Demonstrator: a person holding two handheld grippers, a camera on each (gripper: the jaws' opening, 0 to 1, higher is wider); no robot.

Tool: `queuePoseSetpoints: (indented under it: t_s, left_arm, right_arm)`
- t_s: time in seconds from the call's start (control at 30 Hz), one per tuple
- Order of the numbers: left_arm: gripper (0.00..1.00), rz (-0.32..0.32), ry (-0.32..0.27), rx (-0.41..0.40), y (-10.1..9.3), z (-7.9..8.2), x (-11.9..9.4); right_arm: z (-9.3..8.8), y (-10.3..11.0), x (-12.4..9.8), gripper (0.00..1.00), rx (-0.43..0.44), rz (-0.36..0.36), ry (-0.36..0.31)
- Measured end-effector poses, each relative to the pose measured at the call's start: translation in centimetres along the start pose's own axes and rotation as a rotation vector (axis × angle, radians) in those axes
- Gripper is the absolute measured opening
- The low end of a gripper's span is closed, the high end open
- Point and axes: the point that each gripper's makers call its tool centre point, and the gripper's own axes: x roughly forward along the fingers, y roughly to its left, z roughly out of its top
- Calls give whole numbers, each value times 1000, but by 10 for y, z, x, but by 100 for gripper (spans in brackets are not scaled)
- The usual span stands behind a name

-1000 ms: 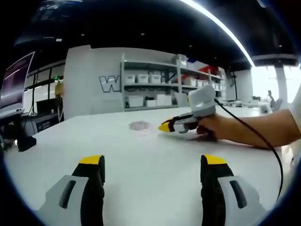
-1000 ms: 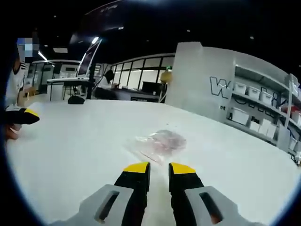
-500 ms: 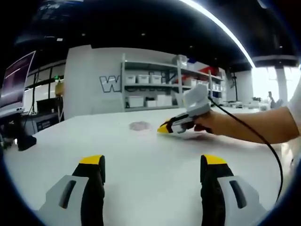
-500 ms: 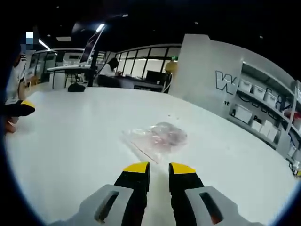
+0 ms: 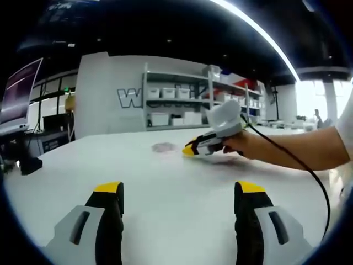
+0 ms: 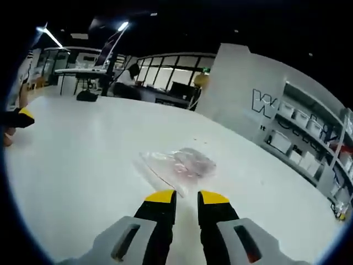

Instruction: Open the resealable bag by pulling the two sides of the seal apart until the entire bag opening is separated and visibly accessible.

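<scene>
Right gripper view: right claw (image 6: 186, 197), nearly shut and empty, nosing toward sealed resealable bag (image 6: 177, 165) flat on white tabletop (image 6: 83, 160) — approach step; left claw (image 5: 179, 189) wide open, idle — seal grip needed next.

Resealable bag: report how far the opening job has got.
Done: nothing; the resealable bag lies flat on the white table, untouched. In hand: the right gripper points at its near edge, jaws almost together; the left gripper sits apart, jaws wide. Left: grip both sides of the seal and pull it fully open.
</scene>
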Motion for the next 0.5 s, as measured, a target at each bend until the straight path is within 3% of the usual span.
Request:
queuePoseSetpoints:
  t_s: [0.5]
  left_arm:
    - [81,0,5,0,0,-1,0]
  right_arm:
    - [2,3,9,10,-91,0,-43]
